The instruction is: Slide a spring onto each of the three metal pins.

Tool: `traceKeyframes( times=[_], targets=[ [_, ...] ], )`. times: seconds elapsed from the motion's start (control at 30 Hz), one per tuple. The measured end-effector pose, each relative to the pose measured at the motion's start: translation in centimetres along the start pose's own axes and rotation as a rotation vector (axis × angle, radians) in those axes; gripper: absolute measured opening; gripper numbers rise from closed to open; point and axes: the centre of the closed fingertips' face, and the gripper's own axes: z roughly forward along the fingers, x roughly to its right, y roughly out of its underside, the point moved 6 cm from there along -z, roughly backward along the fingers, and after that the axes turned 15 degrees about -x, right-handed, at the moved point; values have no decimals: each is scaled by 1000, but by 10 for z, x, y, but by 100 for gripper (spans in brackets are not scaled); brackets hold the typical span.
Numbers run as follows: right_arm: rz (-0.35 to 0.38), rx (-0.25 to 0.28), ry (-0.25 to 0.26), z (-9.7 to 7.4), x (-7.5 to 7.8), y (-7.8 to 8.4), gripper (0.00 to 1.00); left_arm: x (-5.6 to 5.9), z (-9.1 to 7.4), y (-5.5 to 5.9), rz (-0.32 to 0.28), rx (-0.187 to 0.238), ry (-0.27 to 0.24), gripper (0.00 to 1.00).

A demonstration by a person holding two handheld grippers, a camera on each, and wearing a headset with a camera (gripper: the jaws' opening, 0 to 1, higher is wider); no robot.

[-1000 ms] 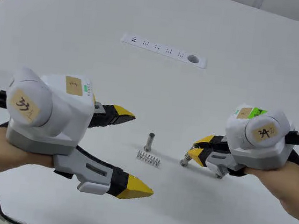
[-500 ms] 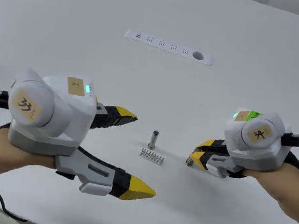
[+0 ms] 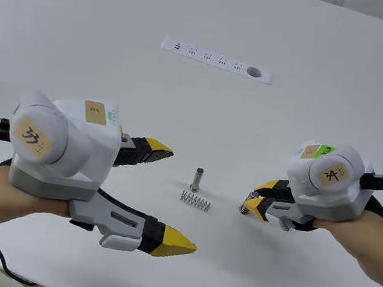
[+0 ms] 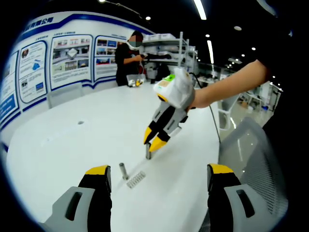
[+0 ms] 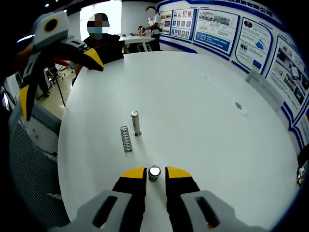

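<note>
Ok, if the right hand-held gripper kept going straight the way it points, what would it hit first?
Likely the spring lying on the table, slightly off the line of the right hand-held gripper, with the upright pin just beyond it. Depth is unclear, so it could slip past both.

Spring (image 3: 194, 201) just before upright pin (image 3: 196, 179), on table (image 3: 119, 52)

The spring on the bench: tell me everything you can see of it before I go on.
The spring is a short, silvery open coil of thin wire, apparently bare metal. It lies on its side on the white table, loose and not yet on a pin, close beside the foot of the upright pin. Whether they touch is unclear. Nothing grips it.
</note>
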Motion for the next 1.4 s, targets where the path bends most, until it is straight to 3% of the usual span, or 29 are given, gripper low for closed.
traceKeyframes(
  times=[0.1,0.27,0.5,0.77,0.87,1.1,1.2,1.4],
  targets=[
    [58,53,1,-11,4,-5,16,0,0,-1,0,2,-2,83],
    [63,102,2,-25,0,-16,16,-1,-1,0,1,0,-7,83],
    [-48,103,-59,-13,-26,-33,16,-6,-5,1,-15,13,-30,83],
    [-130,58,-94,9,-43,-45,18,-10,-10,10,-20,-6,-36,83],
    [-176,16,-101,18,-47,-44,18,-12,-12,12,-27,-4,-42,83],
    [-199,-36,-126,35,-48,-46,18,-15,-15,17,-41,-6,-45,82],
    [-221,-77,-120,43,-46,-44,18,-19,-19,17,-61,13,-53,82],
    [-225,-108,-122,53,-46,-43,17,-22,-22,20,-70,13,-62,81]
  ],
)
